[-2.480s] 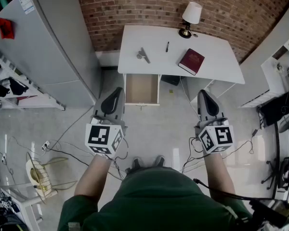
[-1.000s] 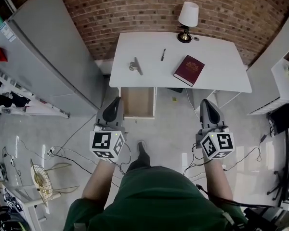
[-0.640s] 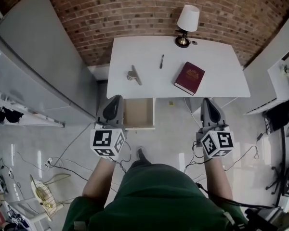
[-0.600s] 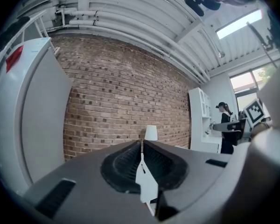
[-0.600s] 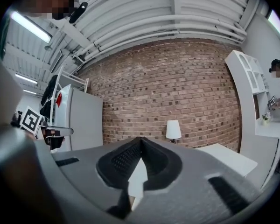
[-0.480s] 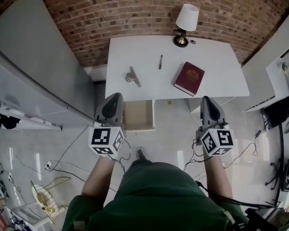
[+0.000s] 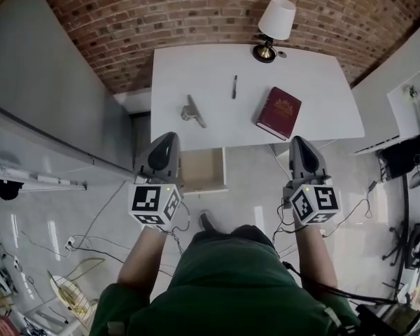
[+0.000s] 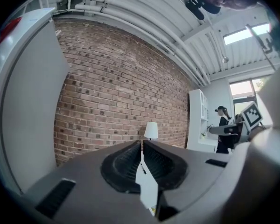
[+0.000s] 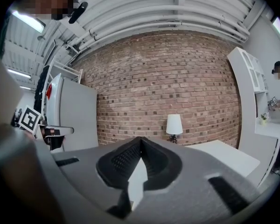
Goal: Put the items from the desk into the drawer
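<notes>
A white desk (image 7: 315,110) stands against the brick wall. On it lie a dark red book (image 7: 278,112), a black pen (image 7: 234,87) and a small metal tool (image 7: 191,111). Under its left front edge a wooden drawer (image 7: 203,170) stands pulled out and looks empty. My left gripper (image 7: 162,140) is shut and empty, its tip at the desk's front edge, left of the drawer. My right gripper (image 7: 299,143) is shut and empty, just short of the desk edge, below the book. Both gripper views look level at the wall, with the jaws together at the left gripper (image 8: 141,143) and the right gripper (image 9: 140,140).
A table lamp (image 7: 271,25) stands at the desk's back edge. A large grey cabinet (image 7: 49,96) stands to the left, a white shelf unit (image 7: 406,96) to the right. Cables (image 7: 91,229) trail over the floor. Another person (image 8: 222,133) stands at the far right.
The person has walked toward the desk. Both grippers have come forward to its front edge, and the desk now sits closer in the head view. The jaws have stayed shut.
</notes>
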